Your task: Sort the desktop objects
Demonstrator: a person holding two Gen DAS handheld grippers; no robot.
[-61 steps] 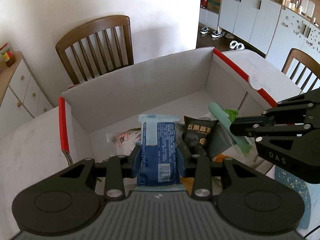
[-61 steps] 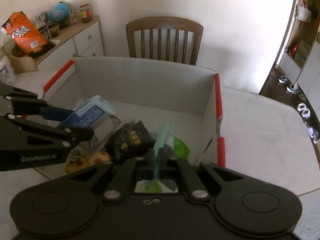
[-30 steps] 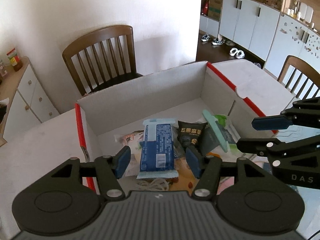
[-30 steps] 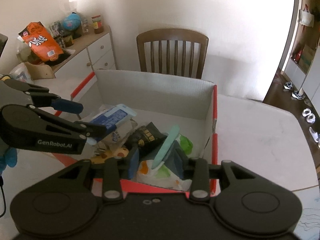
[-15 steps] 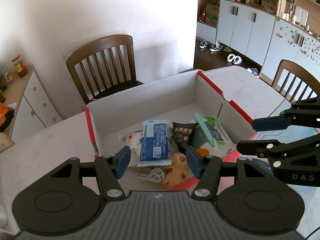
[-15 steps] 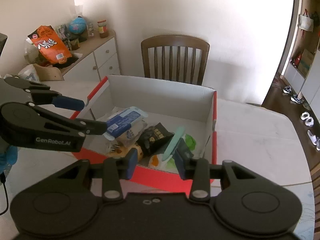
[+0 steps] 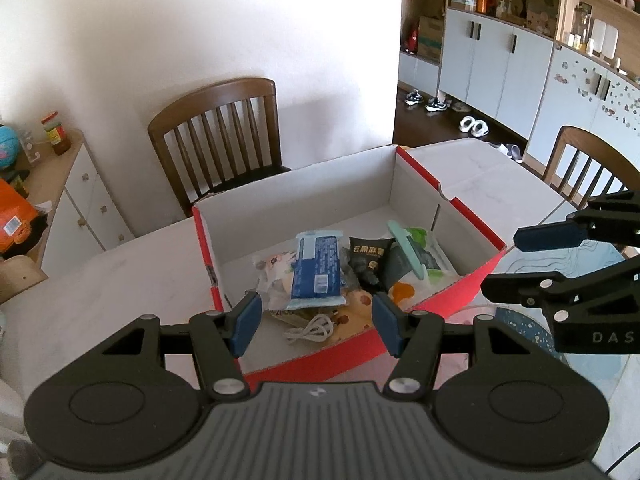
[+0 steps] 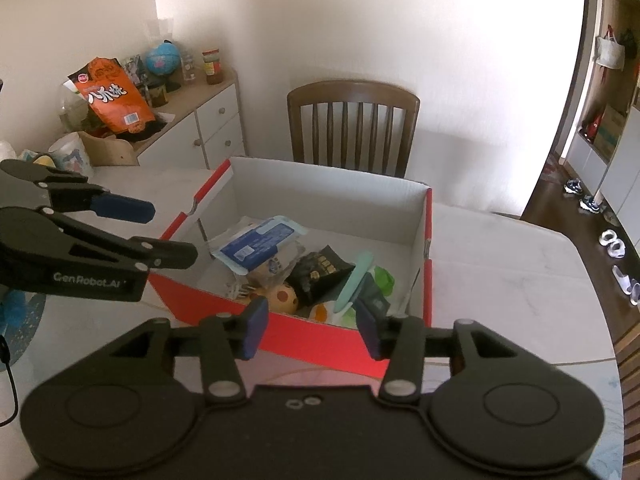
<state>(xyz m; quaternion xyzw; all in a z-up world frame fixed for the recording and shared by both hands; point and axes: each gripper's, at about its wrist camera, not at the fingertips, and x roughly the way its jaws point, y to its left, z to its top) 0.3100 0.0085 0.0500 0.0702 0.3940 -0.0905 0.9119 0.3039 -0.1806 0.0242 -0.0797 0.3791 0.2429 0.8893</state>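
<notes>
A red cardboard box (image 7: 360,354) with a white inside stands on the white table and also shows in the right wrist view (image 8: 304,340). In it lie a blue packet (image 7: 318,268) (image 8: 260,242), a black snack bag (image 7: 366,258) (image 8: 320,270), a mint-green stick (image 7: 406,248) (image 8: 354,280), a white cable (image 7: 310,330) and other packets. My left gripper (image 7: 316,326) is open and empty above the box's near wall. My right gripper (image 8: 310,326) is open and empty above the near wall, to the right of the left one.
A wooden chair (image 7: 220,136) stands behind the table and a second chair (image 7: 588,168) at the right. A white sideboard (image 8: 192,128) with an orange bag (image 8: 112,96), a globe and jars stands at the left. A blue patterned mat (image 7: 532,344) lies under my right gripper.
Both grippers opened, the left letting go of the blue packet and the right of the mint-green stick, which now lie in the box. Both grippers then drew back and up from the box.
</notes>
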